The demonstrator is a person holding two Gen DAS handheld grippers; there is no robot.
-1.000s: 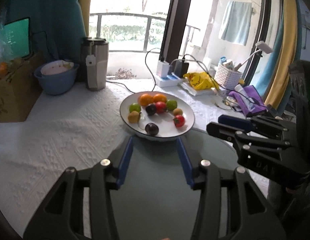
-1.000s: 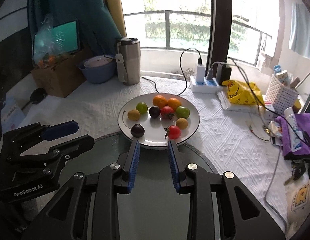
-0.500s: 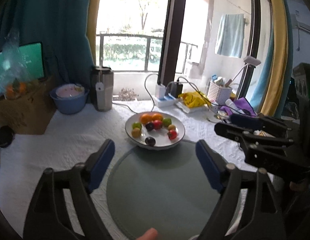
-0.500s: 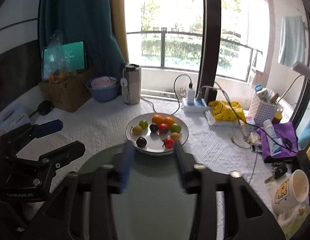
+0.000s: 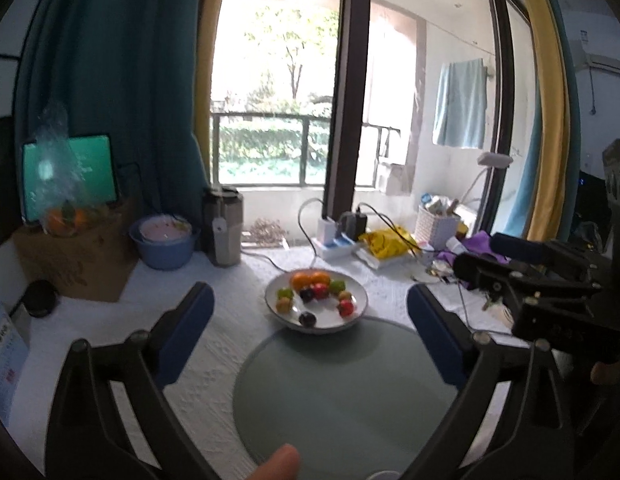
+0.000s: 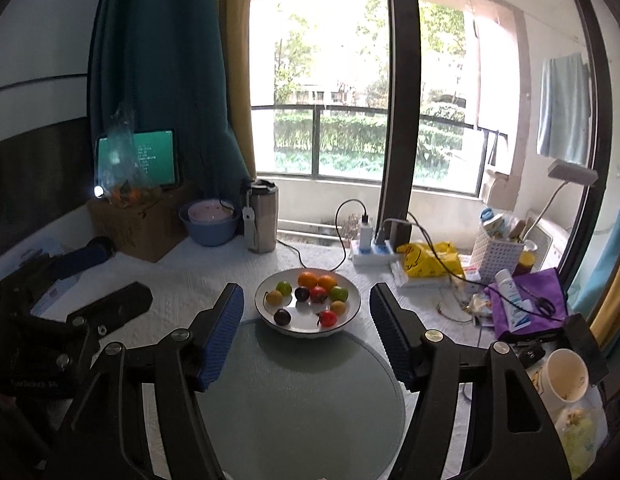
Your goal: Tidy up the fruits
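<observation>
Jaws stood wide on the left gripper (image 5: 310, 336) and right gripper (image 6: 306, 332), both empty, facing the round white plate of small fruits (image 6: 307, 304) mid-worktop.

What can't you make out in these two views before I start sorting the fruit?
- Fruit kinds on the white plate: too small in both views; only colours show.
- Cardboard box contents, left wrist view: a crinkled plastic bag hides them.
- Green screen text, right wrist view: too small.
- Round grey mat near edge: the left gripper cuts it off.
</observation>
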